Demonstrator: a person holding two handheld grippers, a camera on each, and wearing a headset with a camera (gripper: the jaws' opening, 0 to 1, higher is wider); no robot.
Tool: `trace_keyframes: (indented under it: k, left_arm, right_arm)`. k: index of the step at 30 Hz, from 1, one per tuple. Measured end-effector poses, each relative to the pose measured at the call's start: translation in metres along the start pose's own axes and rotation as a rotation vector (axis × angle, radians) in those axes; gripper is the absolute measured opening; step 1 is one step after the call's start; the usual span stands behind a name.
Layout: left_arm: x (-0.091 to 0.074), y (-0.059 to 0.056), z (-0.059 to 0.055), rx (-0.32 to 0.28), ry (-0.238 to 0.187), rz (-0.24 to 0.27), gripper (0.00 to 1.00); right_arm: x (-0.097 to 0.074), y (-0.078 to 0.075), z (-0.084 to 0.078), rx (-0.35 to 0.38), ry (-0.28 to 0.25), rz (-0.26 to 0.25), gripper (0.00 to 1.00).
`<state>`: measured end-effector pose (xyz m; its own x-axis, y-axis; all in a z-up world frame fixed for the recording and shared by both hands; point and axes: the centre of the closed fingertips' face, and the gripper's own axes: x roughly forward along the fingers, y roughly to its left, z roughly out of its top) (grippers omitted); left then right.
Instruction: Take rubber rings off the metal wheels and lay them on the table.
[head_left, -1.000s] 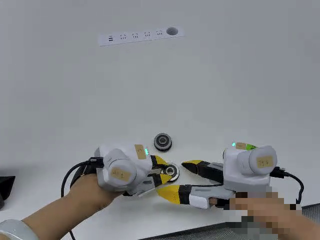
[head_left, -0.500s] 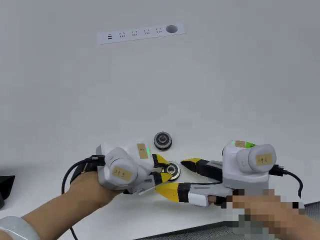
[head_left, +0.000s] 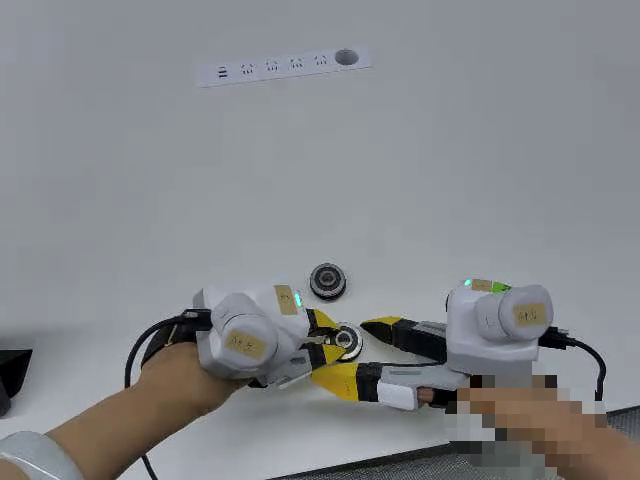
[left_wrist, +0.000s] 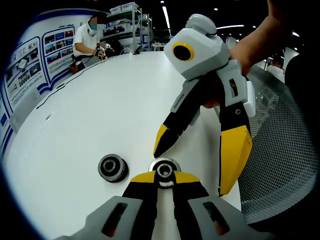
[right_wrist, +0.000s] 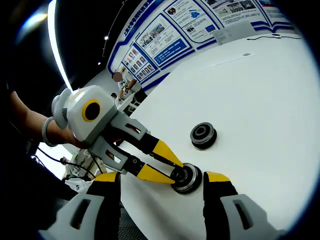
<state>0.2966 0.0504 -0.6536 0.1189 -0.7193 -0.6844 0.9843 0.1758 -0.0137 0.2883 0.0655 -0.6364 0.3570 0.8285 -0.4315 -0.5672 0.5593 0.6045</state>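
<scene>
Your left gripper (head_left: 330, 340) is clamped on a metal wheel (head_left: 348, 341) lying near the white table's (head_left: 450, 180) near edge. Your right gripper (head_left: 343, 352) points in from the right, its jaws spread wide either side of that wheel. A second wheel (head_left: 327, 281) lies just beyond, apart.

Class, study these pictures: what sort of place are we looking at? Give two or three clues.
Probably a lab or training workshop: a large white workbench with a power strip on it, blue-bordered wall posters, and storage shelves at the back.
</scene>
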Motion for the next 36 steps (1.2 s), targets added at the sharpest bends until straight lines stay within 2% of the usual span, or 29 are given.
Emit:
trace_keyframes:
  k: [8,30,36]
  left_arm:
    - [0.0003,0.0003,-0.0003,-0.009,0.0,0.002,0.1]
    - [-0.0001,0.0008,-0.0008,-0.015,0.0,0.006,0.1]
    - [-0.0004,0.0008,-0.0007,-0.015,0.0,0.007,0.1]
  right_arm:
    - [0.0035,0.0055,-0.0012,0.004,0.015,0.028,0.68]
    - [0.0038,0.0032,-0.0037,0.01,0.031,0.03,0.7]
    - [0.0019,0.0056,-0.0042,0.025,0.036,0.044,0.69]
